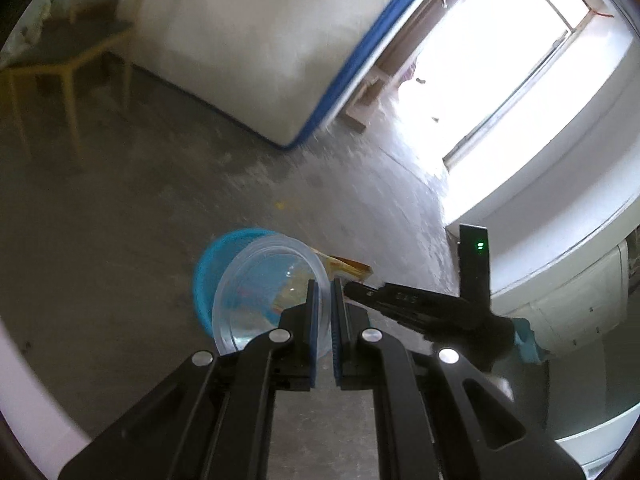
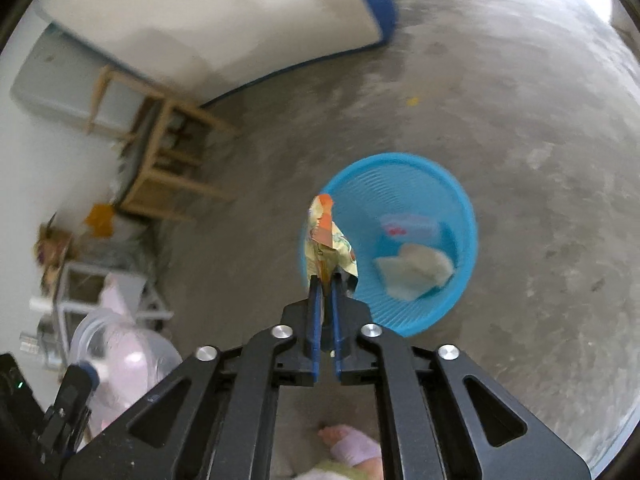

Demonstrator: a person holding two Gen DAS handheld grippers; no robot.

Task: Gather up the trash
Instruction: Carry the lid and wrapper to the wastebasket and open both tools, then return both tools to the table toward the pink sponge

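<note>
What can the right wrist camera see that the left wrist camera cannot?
Only the right wrist view looks into the blue basket, where a whitish crumpled piece and a clear wrapper lie. It also shows a wooden shelf.

Only the left wrist view shows the bright window and a yellow-legged table.

Both show the basket, the clear plastic cup at the left gripper, the yellow-orange wrapper at the right gripper, and the white mattress with blue edging.

Wrapper (image 2: 330, 236) between jaws — over blue basket (image 2: 460, 280).
</note>
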